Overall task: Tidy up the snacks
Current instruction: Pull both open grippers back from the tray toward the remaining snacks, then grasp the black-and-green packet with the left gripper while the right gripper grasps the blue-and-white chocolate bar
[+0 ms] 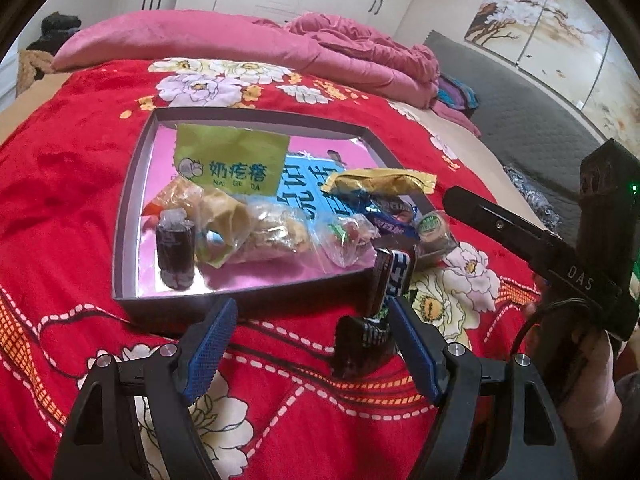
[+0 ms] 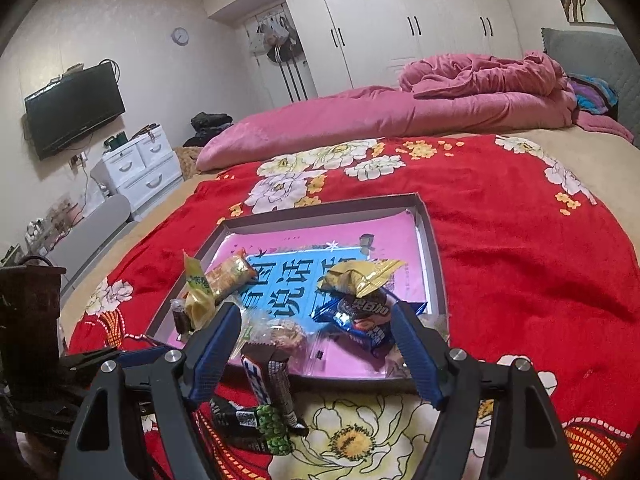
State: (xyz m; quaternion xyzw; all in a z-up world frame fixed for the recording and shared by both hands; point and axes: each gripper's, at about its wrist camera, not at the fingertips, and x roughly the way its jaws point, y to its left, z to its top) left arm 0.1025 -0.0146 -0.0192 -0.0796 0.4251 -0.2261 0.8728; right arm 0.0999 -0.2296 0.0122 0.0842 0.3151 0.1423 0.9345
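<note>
Nearest in the left wrist view, the left gripper (image 1: 310, 322) holds its two fingers wide apart, their blue pads (image 1: 212, 344) ribbed and rubbery, with nothing clamped. A dark, glossy snack bar wrapper (image 1: 360, 344) lies on the bed just inside the right-hand pad, close to it, while a second bar (image 1: 390, 276) with white lettering leans up against the near right corner of the box. The right gripper (image 2: 316, 334) likewise stands with fingers apart and empty; the leaning bar (image 2: 266, 380) rises between them, nearer the left one, touching neither pad that can be seen. Beneath lies a plush red blanket (image 1: 80, 184) printed with large pale flowers. Just beyond, the shallow rectangular box (image 1: 132, 184), dark-walled with a shiny pink lining, holds crinkly clear bags (image 1: 276, 232), a small dark jelly cup (image 1: 175, 248), a green paper packet (image 1: 232, 160), a gold foil pouch (image 1: 380, 182) and a blue wrapper (image 2: 360, 320). Farther off, a rumpled pink velvet quilt (image 2: 440, 96) crosses the bed before white glossy wardrobes (image 2: 400, 20).
</note>
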